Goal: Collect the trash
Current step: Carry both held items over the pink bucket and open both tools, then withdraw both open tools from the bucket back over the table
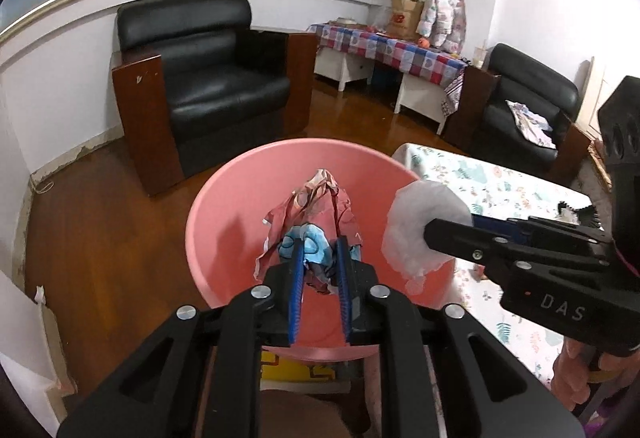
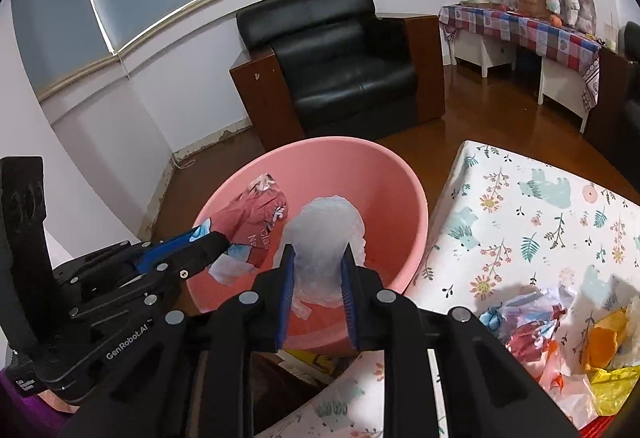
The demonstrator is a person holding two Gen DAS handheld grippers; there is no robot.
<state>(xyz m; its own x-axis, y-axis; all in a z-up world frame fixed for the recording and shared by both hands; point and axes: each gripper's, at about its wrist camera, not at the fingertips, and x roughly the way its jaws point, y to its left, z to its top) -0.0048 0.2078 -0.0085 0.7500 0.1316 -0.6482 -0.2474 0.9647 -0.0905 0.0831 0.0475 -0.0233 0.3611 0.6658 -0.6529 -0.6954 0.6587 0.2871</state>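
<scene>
"DAS" shows on the right gripper (image 1: pixel 430 234) body, "GenRobot.AI" on the left gripper (image 2: pixel 224 244). Left gripper's jaws are closed part-way on a crumpled red/blue wrapper (image 1: pixel 316 213), held over the pink basin (image 1: pixel 224 222). Right gripper pinches a wad of whitish plastic film (image 2: pixel 320 234) w/ jaws part-closed, also over the basin. More trash (image 2: pixel 560 334) lies on the floral tablecloth (image 2: pixel 532 222) just beside the basin. Black armchair (image 1: pixel 208 77), wood floor, checked cloth on a far table (image 1: pixel 392 49), box marked "NB".
</scene>
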